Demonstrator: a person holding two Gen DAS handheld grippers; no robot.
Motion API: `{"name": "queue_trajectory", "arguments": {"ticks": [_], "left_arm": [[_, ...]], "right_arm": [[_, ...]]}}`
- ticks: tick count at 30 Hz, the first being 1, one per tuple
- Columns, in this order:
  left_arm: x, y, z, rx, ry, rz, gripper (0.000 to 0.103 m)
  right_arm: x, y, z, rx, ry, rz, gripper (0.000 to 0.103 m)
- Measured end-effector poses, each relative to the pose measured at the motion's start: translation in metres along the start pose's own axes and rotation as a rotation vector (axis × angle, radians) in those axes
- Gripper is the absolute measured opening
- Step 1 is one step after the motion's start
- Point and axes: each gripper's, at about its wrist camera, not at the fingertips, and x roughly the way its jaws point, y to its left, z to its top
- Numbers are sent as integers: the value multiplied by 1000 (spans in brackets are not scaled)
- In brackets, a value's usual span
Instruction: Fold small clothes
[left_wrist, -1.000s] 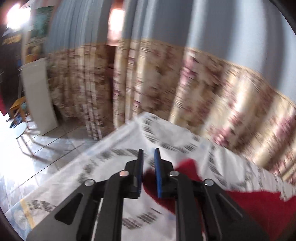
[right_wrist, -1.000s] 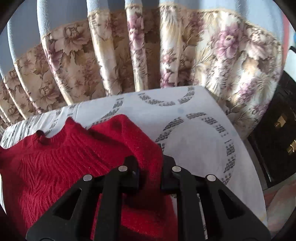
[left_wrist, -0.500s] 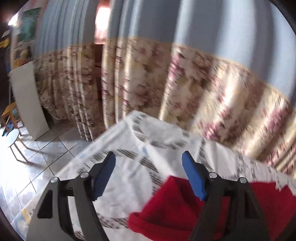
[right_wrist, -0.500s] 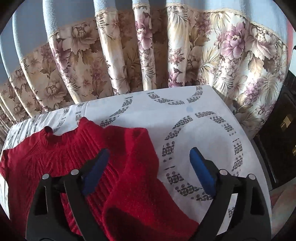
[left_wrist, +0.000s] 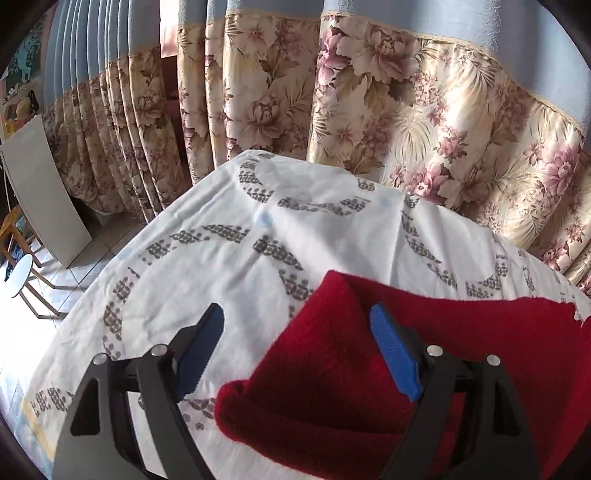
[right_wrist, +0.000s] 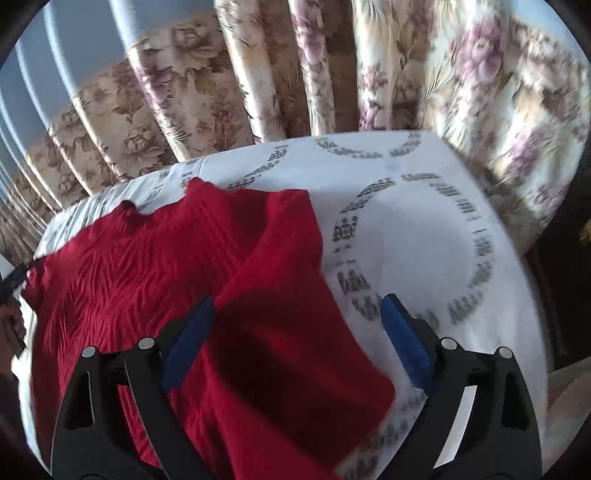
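Now both sleeves have been released: the left gripper (left_wrist: 297, 345) and right gripper (right_wrist: 297, 338) have just opened wide, empty, above the red sweater (right_wrist: 155, 280), sleeves folded inward, on the tabletop (right_wrist: 417, 236).

Black left gripper (left_wrist: 297, 325), right gripper (right_wrist: 297, 317), blue ribbed pads, silver screws

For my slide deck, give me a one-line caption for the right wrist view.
Open right gripper hovers above a red sweater, its sleeve folded across, on a patterned tablecloth.
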Motion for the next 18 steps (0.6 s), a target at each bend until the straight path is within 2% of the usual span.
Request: {"name": "queue_trajectory", "arguments": {"ticks": [6,7,8,9,10,12,15,17,18], "left_arm": [[-7,-3,-7,10,-5,-21,82],[-8,-4,-8,17,-3,-23,82],[-8,-5,-10,26,-1,-24,82],[-8,-7,-12,33,1,-21,82],[-9,-6,-13,36,0,-17,82],[-10,-4,-15,33,0,-18,82],[-9,-4,-16,33,5,-13,82],[-9,-4,-18,34,4,-9,82],[-10,-4,-18,34,3,-9,82]], "right_arm": [[-2,21,-36,-113,37,-60,91],[2,20,-42,-121,47,-84,89],[5,18,-46,-122,57,-100,80],[9,14,-50,-116,76,-97,52],[8,9,-51,-98,70,-79,38],[2,0,-51,-57,52,-32,26],[-14,-8,-47,-61,25,56,27],[-22,-19,-44,-33,18,87,27],[-25,-25,-43,-20,7,75,27]]}}
